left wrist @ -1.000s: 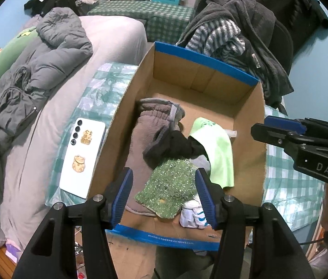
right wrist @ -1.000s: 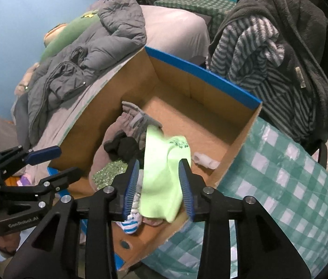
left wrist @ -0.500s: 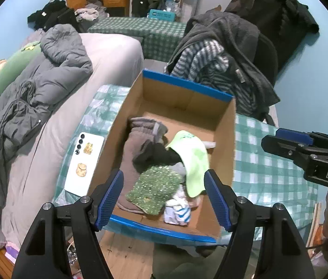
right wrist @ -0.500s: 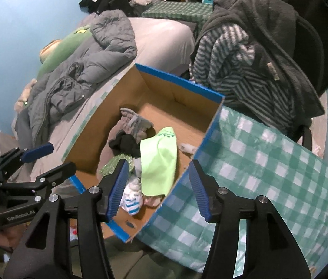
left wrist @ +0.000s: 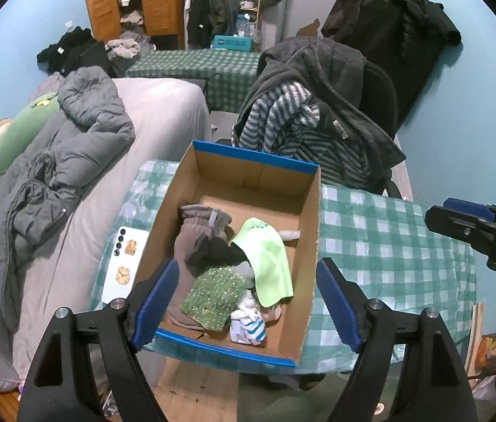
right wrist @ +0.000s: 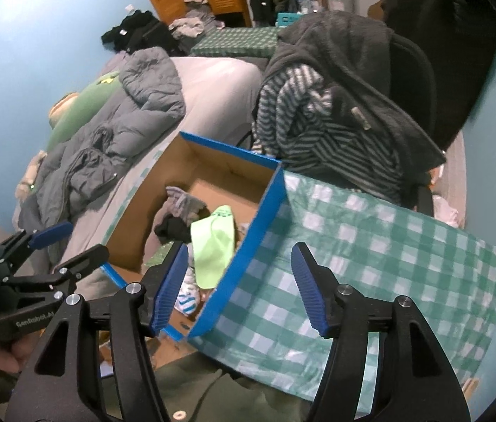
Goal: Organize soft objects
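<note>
A cardboard box with blue rims [left wrist: 313,218] [right wrist: 272,190] stands on the green checked table [left wrist: 388,239] [right wrist: 388,253]. Inside lie a lime green cloth [left wrist: 267,260] [right wrist: 214,246], a grey-brown garment [left wrist: 191,232], a black item [left wrist: 212,251], a sparkly green piece [left wrist: 214,295] and a white-blue striped sock [left wrist: 249,327]. My left gripper [left wrist: 244,302] is open and empty, held high above the box's near end. My right gripper [right wrist: 239,288] is open and empty above the box's right wall.
A white phone [left wrist: 124,263] lies on the table left of the box. A bed with a grey jacket [left wrist: 54,176] is on the left. A chair draped with striped and dark clothes [left wrist: 311,123] stands behind the box.
Both grippers have pulled back and up from the box and opened wider. The lime green cloth now lies released in the box.
</note>
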`<state>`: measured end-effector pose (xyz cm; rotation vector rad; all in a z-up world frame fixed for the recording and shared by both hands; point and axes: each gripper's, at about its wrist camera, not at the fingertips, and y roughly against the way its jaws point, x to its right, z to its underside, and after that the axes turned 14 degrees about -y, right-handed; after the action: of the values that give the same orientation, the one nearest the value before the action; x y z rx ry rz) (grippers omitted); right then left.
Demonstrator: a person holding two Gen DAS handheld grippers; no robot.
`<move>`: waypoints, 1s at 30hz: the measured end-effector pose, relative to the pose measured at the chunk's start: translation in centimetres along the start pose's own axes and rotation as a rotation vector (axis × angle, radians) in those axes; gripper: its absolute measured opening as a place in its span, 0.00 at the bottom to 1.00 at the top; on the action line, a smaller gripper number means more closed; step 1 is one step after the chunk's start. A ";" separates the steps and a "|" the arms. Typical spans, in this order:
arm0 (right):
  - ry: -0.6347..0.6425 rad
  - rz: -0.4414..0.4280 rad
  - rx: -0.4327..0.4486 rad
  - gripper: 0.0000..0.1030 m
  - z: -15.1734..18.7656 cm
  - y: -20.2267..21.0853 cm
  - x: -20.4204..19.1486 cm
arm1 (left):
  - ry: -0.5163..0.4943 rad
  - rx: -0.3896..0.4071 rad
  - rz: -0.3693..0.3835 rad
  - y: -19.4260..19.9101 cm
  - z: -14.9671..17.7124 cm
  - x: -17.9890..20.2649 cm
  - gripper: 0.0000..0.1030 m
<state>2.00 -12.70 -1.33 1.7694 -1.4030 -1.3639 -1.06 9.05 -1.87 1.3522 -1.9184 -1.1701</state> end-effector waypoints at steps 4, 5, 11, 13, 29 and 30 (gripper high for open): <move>-0.021 0.006 0.010 0.61 0.3 1.1 1.2 | -0.014 -0.004 0.001 0.6 -0.4 1.1 0.79; -0.025 0.009 0.014 0.62 0.3 1.3 1.5 | -0.014 -0.008 0.002 0.7 -0.5 1.3 0.79; -0.060 0.022 0.025 0.62 0.5 2.5 3.3 | -0.015 -0.007 0.008 1.3 -0.8 3.0 0.79; -0.069 0.026 0.027 0.62 0.5 2.8 3.9 | -0.018 -0.013 0.014 1.2 -0.9 3.6 0.79; -0.068 0.026 0.035 0.62 0.3 4.0 5.7 | 0.013 -0.019 0.013 1.1 -1.7 5.4 0.79; -0.069 0.025 0.035 0.62 0.3 4.0 5.7 | 0.011 -0.019 0.016 1.1 -1.8 5.4 0.79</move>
<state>-0.11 -19.31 -0.34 1.7353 -1.4892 -1.4076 -2.17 3.59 -0.43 1.3285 -1.9026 -1.1679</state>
